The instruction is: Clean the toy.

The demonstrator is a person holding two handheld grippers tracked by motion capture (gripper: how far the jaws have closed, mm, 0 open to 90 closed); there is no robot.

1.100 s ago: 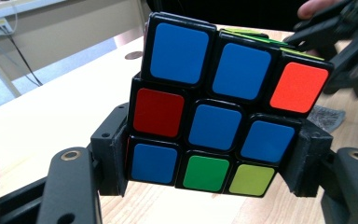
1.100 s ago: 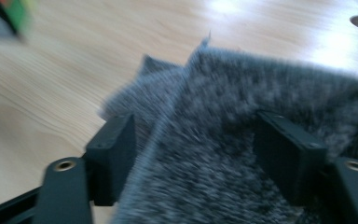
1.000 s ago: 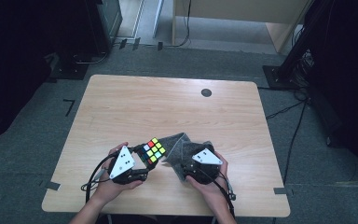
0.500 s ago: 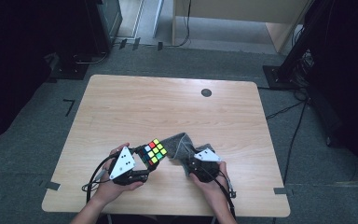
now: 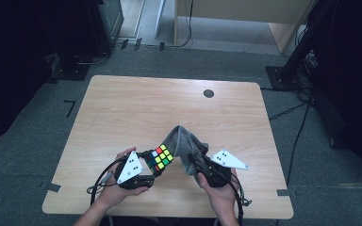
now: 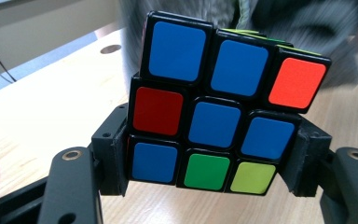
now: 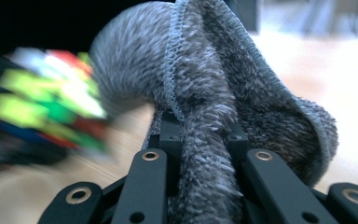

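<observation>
Blue cube [image 6: 223, 107] face (left claw view)

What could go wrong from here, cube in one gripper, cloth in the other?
1. The left gripper clamps only the bottom layer of the cube; a hard wipe could twist the upper layers or lever it out.
2. The right gripper, whose jaws have just been closing, pinches one fold of the cloth; the loose rest could snag on a cube corner or slip free.

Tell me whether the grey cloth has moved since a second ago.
Yes. The grey cloth, clamped in the right gripper whose jaws have just been closing, now peaks higher over the table, beside the cube.
</observation>
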